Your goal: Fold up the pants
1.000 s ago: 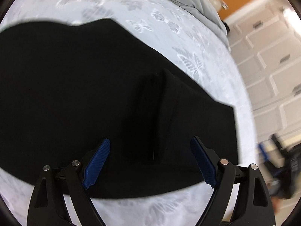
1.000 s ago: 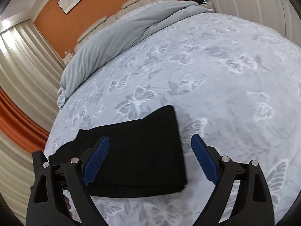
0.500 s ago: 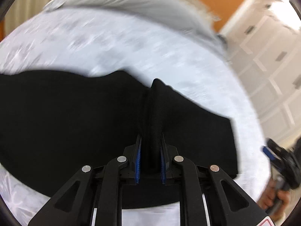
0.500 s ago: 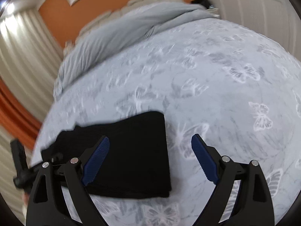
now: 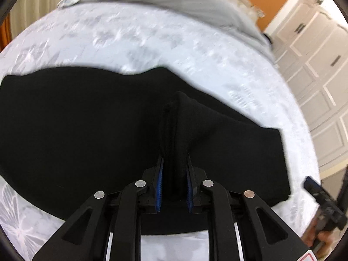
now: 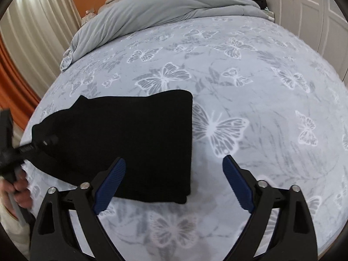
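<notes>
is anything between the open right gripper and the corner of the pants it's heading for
Nothing visible. The right gripper has its jaws wide open just above the near right corner of the black pants, with only bare butterfly bedspread around it. The left gripper pinches a ridge farther left.

R hand-held gripper (image 6: pixel 174 183) open, over pants (image 6: pixel 134 139) corner | bedsheet (image 6: pixel 261 87)

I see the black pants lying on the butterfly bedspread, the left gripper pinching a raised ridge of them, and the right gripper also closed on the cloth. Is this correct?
Not quite. The right gripper is open in the right wrist view, pinching nothing; the corner of the black pants lies between its jaws. The rest holds: the left gripper pinches a raised ridge of the pants on the butterfly bedspread.
</notes>
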Tool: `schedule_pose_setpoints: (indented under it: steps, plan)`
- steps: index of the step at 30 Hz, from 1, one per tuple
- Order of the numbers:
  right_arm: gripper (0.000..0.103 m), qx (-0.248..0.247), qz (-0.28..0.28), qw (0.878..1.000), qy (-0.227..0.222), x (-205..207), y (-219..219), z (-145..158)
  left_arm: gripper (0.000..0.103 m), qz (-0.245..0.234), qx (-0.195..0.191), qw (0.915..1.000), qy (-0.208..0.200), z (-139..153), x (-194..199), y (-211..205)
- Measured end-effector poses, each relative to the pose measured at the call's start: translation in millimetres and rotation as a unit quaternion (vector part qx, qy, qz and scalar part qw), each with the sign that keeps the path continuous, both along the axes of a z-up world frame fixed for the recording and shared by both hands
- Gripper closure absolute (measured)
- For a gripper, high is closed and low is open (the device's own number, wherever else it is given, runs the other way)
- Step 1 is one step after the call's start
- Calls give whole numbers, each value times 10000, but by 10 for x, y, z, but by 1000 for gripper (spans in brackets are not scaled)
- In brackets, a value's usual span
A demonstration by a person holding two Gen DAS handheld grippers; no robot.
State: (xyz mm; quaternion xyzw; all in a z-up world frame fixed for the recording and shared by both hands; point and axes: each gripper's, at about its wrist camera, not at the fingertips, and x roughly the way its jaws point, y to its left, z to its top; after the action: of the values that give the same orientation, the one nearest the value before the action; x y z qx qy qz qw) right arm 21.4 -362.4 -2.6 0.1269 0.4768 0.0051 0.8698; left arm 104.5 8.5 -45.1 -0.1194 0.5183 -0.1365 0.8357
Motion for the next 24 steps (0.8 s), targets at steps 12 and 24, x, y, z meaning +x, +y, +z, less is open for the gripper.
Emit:
schedule_pose_setpoints:
  steps: [12,24]
  plan:
    - [19,-193,297,9994,-66,138,456,-49,30,1134,-174,9915,-610,393,-88,747]
    - [12,-149,486,9986,-173,292,872,1,24,3981,-1708,8993,600,-143,-486,2849]
